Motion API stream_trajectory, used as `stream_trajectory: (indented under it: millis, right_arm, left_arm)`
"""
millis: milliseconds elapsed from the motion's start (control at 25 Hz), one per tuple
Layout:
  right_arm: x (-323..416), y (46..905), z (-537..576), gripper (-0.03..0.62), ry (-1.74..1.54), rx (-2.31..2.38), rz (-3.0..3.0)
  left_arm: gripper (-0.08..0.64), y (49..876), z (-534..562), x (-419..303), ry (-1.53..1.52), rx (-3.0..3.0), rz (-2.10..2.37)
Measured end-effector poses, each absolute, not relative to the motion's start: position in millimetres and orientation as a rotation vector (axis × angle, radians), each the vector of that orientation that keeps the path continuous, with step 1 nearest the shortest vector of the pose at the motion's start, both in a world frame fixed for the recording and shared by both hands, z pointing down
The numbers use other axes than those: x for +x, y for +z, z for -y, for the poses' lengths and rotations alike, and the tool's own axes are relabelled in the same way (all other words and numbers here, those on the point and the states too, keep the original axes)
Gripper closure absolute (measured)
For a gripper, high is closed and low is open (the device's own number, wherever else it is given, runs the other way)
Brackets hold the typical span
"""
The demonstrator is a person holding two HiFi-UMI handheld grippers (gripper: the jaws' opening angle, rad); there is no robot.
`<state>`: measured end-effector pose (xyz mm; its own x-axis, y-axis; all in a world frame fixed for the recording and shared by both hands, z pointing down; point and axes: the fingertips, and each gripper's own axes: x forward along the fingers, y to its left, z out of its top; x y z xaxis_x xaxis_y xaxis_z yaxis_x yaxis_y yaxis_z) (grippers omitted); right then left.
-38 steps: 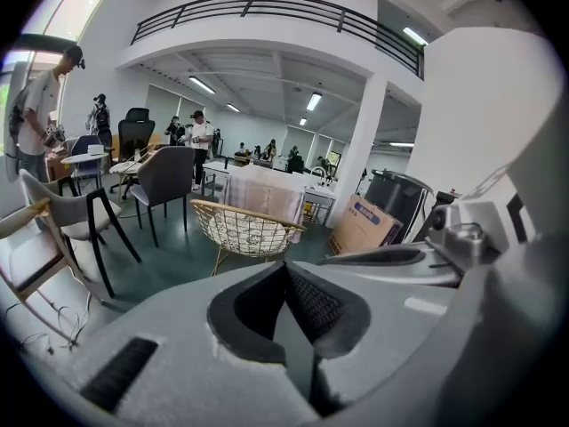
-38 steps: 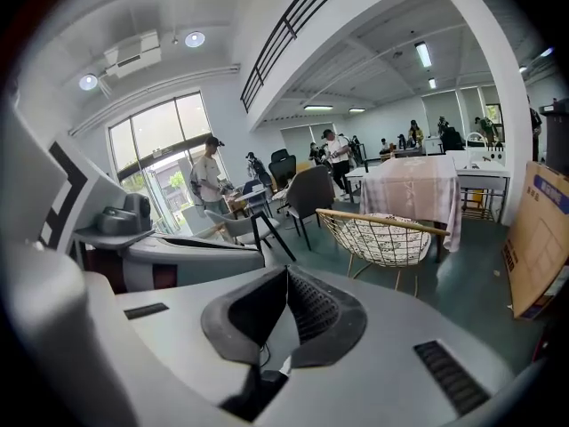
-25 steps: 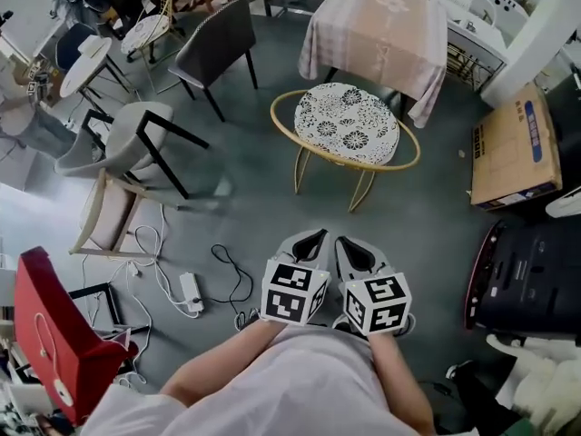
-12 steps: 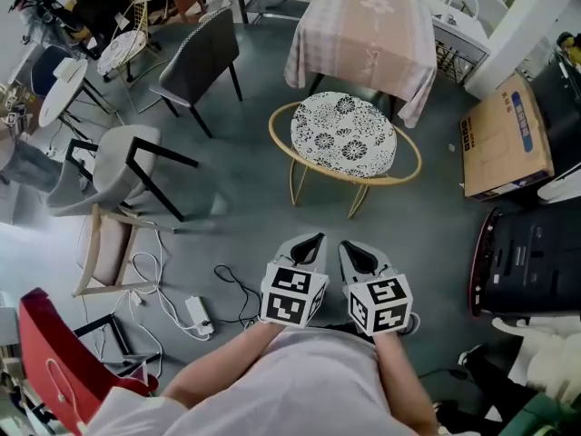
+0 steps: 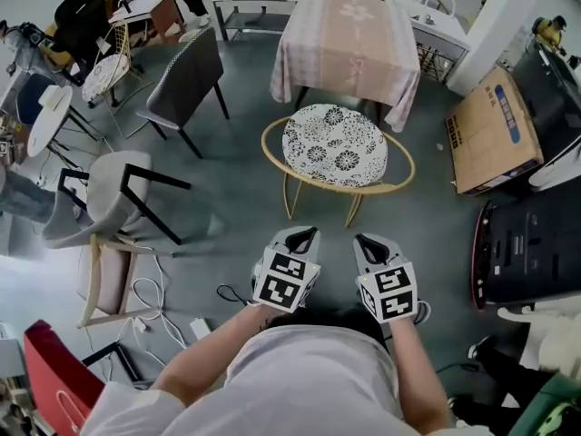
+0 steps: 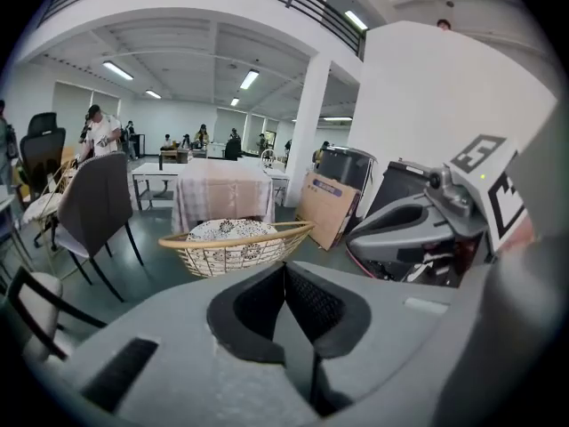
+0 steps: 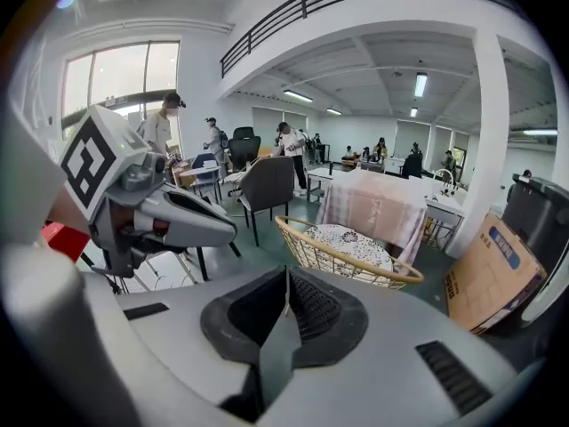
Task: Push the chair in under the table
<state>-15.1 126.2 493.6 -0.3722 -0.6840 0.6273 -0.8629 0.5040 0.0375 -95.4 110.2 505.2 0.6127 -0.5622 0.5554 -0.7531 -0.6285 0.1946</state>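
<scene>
Bare floor [image 5: 236, 175] btwn left claw [image 5: 306, 233], right claw [image 5: 366, 241] & wicker chair [image 5: 338, 148]: clear run to its near rim. Just behind chair stands desk [image 5: 349, 34] w/ hanging cloth. Left of chair: open floor, then dark chair [image 5: 186, 75] & tipped grey chair [image 5: 104, 193]. Right of chair: floor strip, then cardboard box [image 5: 493, 130], black case [image 5: 522, 243].

Left gripper [image 6: 285, 274] up close, jaws pressed together, nothing between them. Straight ahead sits the round wicker chair [image 6: 236, 245] with its patterned cushion, the cloth-draped bench [image 6: 222, 198] just behind it. Right gripper [image 6: 360, 238] alongside at the right.
</scene>
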Motion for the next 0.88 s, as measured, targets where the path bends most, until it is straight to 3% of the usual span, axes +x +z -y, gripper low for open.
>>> stream_trajectory:
  millis: [440, 880]
  right_arm:
    - [7, 509, -77, 0.588, 0.173, 1.154, 2.059]
    - [2, 535, -38, 0.586, -0.093, 0.906, 1.975]
  left_arm:
    - [0.549, 522, -52, -101, 0.966, 2.690, 0.941]
    - [0.459, 557, -16, -86, 1.307, 2.832, 0.765]
